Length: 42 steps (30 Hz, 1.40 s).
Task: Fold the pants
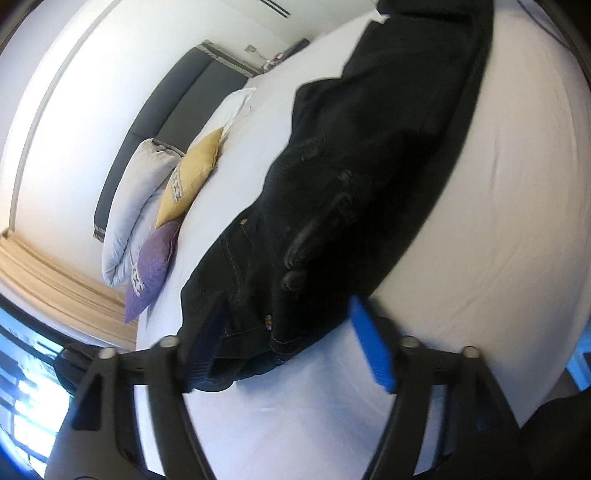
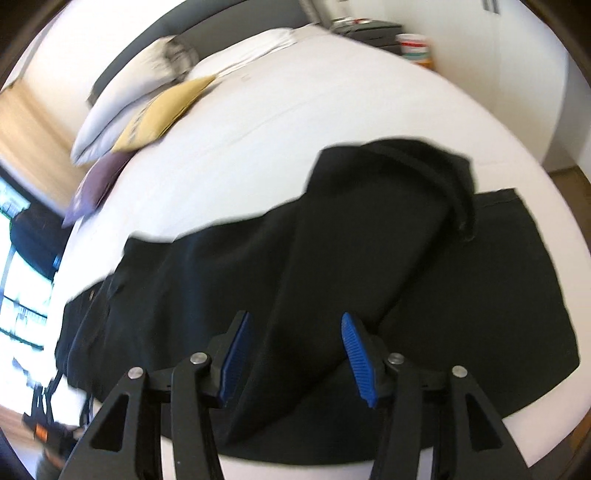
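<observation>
Black pants [image 1: 351,166] lie stretched across the white bed [image 1: 498,221]. The waistband end with its rivets and seams is nearest in the left wrist view. My left gripper [image 1: 284,332] hovers open over that waistband, one finger on each side, and the pads do not press on it. In the right wrist view one leg of the pants [image 2: 480,277] is folded over the other, forming a diagonal ridge. My right gripper [image 2: 295,354] stands open astride the near end of that ridge, with the cloth lying loose between its blue pads [image 2: 356,354].
White pillows [image 1: 136,206], a yellow cushion [image 1: 192,177] and a purple cushion [image 1: 151,266] lean on the dark headboard [image 1: 166,107]. A bright window [image 2: 22,288] is at the left. A dark bedside unit [image 2: 373,31] stands beyond the bed [image 2: 295,110].
</observation>
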{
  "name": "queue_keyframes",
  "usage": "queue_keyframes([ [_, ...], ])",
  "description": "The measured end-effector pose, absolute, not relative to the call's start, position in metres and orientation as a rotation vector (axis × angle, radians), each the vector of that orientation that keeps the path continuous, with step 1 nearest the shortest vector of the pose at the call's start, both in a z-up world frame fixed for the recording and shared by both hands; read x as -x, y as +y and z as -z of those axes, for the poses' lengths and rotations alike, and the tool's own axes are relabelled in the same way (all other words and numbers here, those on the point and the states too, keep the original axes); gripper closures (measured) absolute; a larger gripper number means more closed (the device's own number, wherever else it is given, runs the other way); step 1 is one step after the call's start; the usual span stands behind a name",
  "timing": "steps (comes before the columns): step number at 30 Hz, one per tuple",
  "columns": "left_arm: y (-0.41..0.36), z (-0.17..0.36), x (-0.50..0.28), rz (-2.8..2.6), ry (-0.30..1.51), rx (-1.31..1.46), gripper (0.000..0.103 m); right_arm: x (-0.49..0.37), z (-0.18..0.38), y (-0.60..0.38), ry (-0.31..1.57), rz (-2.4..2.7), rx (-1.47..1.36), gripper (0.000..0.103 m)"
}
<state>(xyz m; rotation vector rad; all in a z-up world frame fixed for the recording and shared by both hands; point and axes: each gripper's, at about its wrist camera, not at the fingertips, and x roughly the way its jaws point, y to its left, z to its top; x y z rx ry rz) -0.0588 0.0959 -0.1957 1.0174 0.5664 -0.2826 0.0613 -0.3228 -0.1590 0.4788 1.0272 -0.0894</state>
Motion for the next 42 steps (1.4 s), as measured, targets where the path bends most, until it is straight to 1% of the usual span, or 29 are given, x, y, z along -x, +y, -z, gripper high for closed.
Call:
queue_keyframes([
  [5, 0.081, 0.197, 0.059, 0.292, 0.544, -1.027, 0.032, -0.087, 0.144, -0.328, 0.972, 0.118, -0.399, 0.048],
  [7, 0.076, 0.197, 0.055, 0.292, 0.544, -1.015, 0.032, -0.103, 0.138, -0.323, 0.959, 0.131, -0.37, 0.042],
  [8, 0.074, 0.195, 0.053, 0.292, 0.544, -1.003, 0.032, -0.111, 0.139, -0.33, 0.968, 0.14, -0.406, 0.04],
  [12, 0.072, 0.188, 0.045, 0.294, 0.551, -0.951, 0.032, -0.124, 0.164, -0.38, 1.004, 0.149, -0.853, 0.04],
  [16, 0.073, 0.186, 0.039, 0.29, 0.564, -0.92, 0.032, -0.126, 0.186, -0.408, 1.079, 0.181, -1.111, 0.04],
  [20, 0.069, 0.189, 0.039, 0.302, 0.562, -0.923, 0.032, -0.137, 0.187, -0.407, 1.131, 0.187, -1.139, 0.04],
  [25, 0.063, 0.195, 0.042, 0.326, 0.557, -0.941, 0.032, -0.142, 0.201, -0.421, 1.188, 0.207, -1.277, 0.04],
  [28, 0.061, 0.197, 0.043, 0.338, 0.562, -0.929, 0.032, -0.148, 0.199, -0.425, 1.201, 0.245, -1.274, 0.04],
  [31, 0.061, 0.198, 0.044, 0.344, 0.565, -0.918, 0.032, -0.149, 0.209, -0.43, 1.228, 0.252, -1.303, 0.041],
  [32, 0.061, 0.197, 0.043, 0.346, 0.567, -0.913, 0.032, -0.15, 0.211, -0.432, 1.236, 0.253, -1.294, 0.049],
  [33, 0.061, 0.197, 0.043, 0.347, 0.569, -0.909, 0.032, -0.149, 0.212, -0.433, 1.239, 0.253, -1.289, 0.062],
  [34, 0.061, 0.197, 0.044, 0.348, 0.569, -0.907, 0.032, -0.147, 0.214, -0.434, 1.242, 0.253, -1.287, 0.071],
  [35, 0.062, 0.197, 0.045, 0.35, 0.567, -0.905, 0.032, -0.146, 0.215, -0.434, 1.241, 0.249, -1.278, 0.092],
  [36, 0.061, 0.196, 0.045, 0.352, 0.567, -0.902, 0.032, -0.145, 0.215, -0.434, 1.237, 0.243, -1.266, 0.097],
  [38, 0.062, 0.196, 0.046, 0.356, 0.567, -0.901, 0.032, -0.143, 0.212, -0.432, 1.214, 0.22, -1.232, 0.099],
  [42, 0.064, 0.196, 0.049, 0.357, 0.566, -0.905, 0.032, -0.135, 0.199, -0.427, 1.137, 0.164, -1.181, 0.1],
])
